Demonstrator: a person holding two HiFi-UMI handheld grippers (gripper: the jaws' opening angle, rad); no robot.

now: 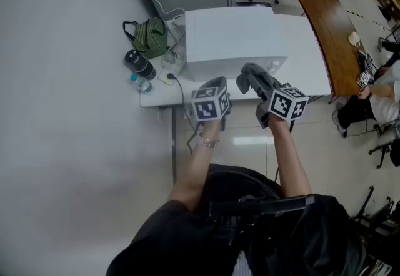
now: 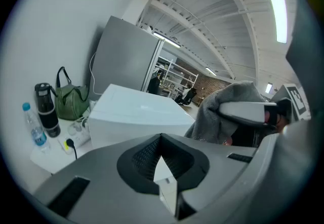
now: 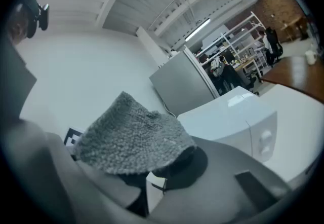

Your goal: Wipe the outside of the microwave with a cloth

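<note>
Cloth (image 3: 131,137), grey and fuzzy, is pinched in the jaws of the right gripper (image 1: 265,90) and flops over them. It's held up just in front of the boxy white microwave (image 1: 234,37), not touching it as far as I can tell. The left gripper (image 1: 215,90) has its jaws pressed together on nothing and hangs right beside the other 1. The microwave sits on a white tabletop (image 1: 306,50) by the wall.

Wiping hasn't started imo. There are 2 things I'd worry about. The cloth looks bunched and loosely caught, so dragging it over the casing could tug it free. And a hard shove could slide the microwave toward the black bottle (image 1: 139,64) and green striped bag (image 1: 150,36) on its left, or snag the black cable (image 1: 178,90).
</note>
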